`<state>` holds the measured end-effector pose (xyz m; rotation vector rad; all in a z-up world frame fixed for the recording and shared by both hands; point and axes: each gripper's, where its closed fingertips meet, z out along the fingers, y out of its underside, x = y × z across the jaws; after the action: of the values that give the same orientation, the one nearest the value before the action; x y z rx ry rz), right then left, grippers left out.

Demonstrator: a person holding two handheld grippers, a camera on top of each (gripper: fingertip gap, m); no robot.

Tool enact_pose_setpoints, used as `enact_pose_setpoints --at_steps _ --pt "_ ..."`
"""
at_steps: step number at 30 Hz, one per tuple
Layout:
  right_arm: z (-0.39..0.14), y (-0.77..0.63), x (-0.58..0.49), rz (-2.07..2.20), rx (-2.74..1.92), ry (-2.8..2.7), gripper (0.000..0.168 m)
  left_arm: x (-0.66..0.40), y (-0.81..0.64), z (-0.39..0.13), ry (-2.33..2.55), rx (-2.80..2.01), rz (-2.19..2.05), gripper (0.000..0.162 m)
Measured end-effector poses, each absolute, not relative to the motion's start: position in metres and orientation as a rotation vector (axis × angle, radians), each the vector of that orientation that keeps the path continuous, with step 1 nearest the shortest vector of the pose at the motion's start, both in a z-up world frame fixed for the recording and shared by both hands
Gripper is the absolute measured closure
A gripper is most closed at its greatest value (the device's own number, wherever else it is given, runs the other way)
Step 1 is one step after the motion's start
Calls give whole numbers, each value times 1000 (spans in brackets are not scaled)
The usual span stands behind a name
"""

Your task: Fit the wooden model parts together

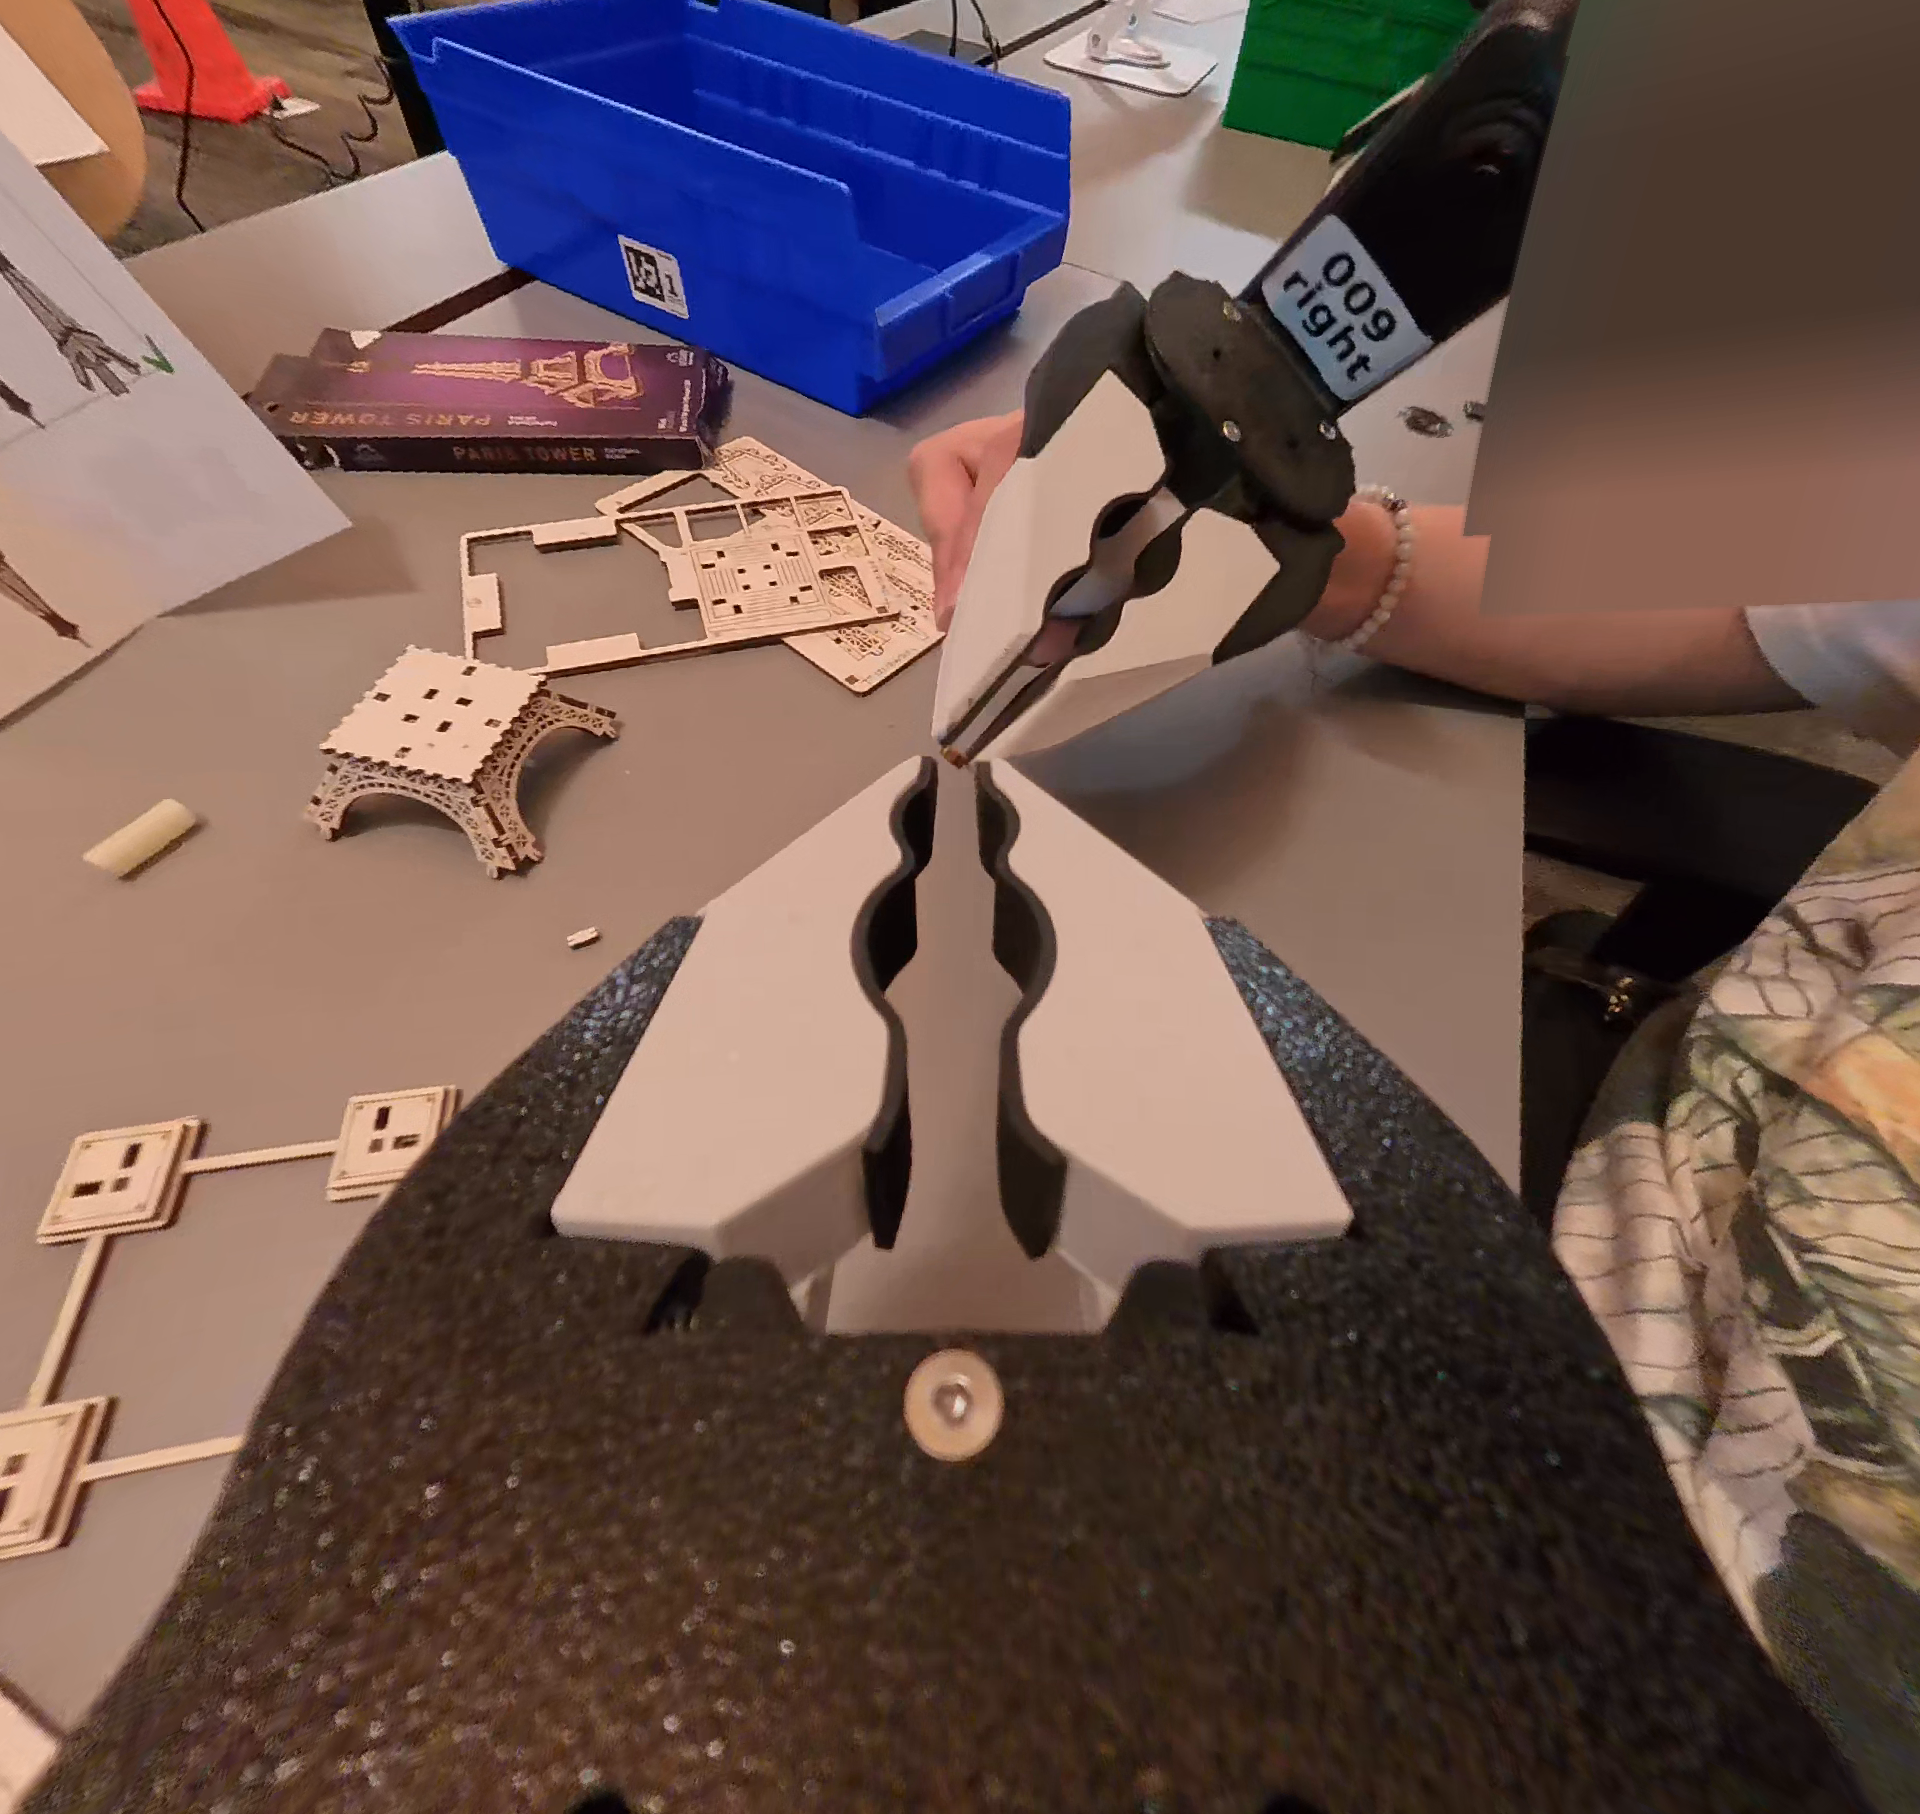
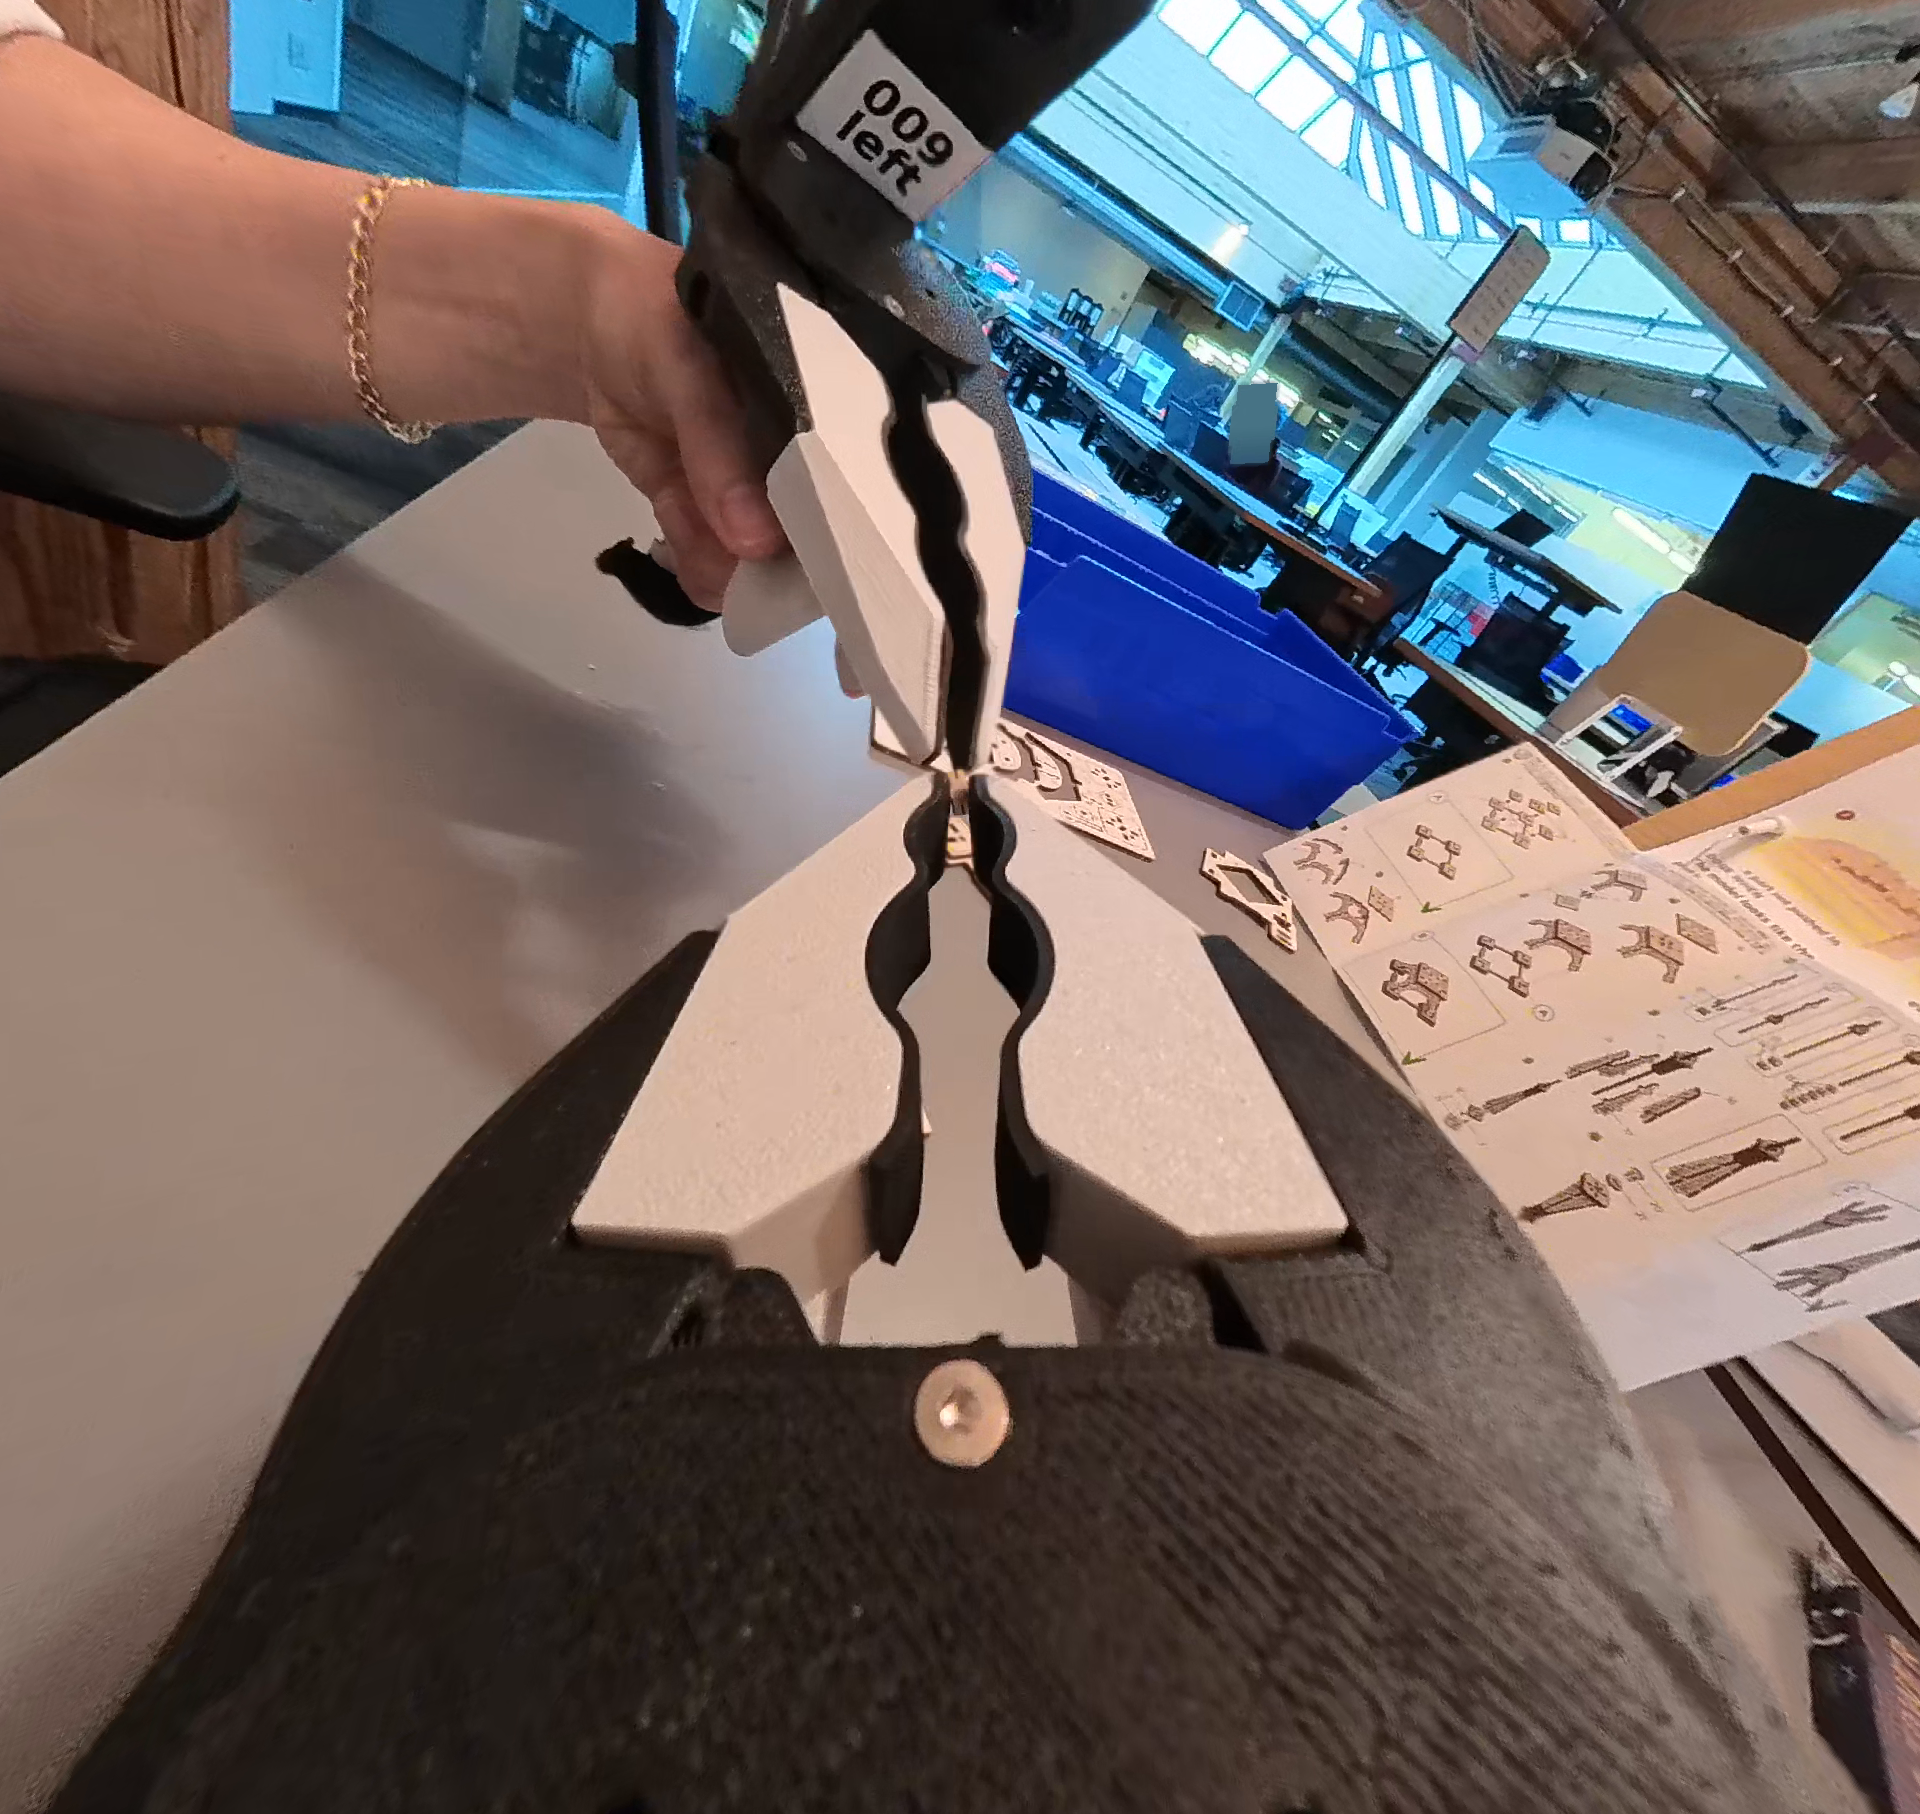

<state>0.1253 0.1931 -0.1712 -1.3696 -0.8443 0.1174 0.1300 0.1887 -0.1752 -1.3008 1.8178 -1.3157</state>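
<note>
My left gripper [image 1: 952, 765] and my right gripper [image 2: 958, 814] meet tip to tip above the grey table [image 1: 312, 933]. Both are shut on a tiny thin wooden part [image 2: 957, 832], which also shows as a speck in the left wrist view [image 1: 955, 754]. I cannot tell whether it is one piece or two. In the left wrist view the right gripper [image 1: 956, 741] comes down from the upper right. In the right wrist view the left gripper [image 2: 958, 763] comes down from above. The assembled wooden tower base [image 1: 457, 756] stands to the left.
Punched wooden sheets [image 1: 748, 580], a purple box [image 1: 499, 403] and a blue bin [image 1: 748, 185] lie behind. A frame of square parts [image 1: 125, 1182], a cream stick [image 1: 140, 834] and a loose bit [image 1: 584, 936] lie left. An instruction sheet [image 2: 1662, 1037] lies right. A person's forearm [image 1: 1558, 642] rests behind the right gripper. My two grippers' fingertips are within a few centimetres of each other. Both grippers' tips are roughly 15 cm from the assembled wooden tower base [image 1: 457, 756].
</note>
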Motion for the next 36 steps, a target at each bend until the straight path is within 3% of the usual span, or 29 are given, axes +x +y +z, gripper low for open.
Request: enact_pose_setpoints --at_steps 36 --pt "-195 201 125 -433 -1339 -1145 167 135 196 -199 1762 -1618 -1498 162"
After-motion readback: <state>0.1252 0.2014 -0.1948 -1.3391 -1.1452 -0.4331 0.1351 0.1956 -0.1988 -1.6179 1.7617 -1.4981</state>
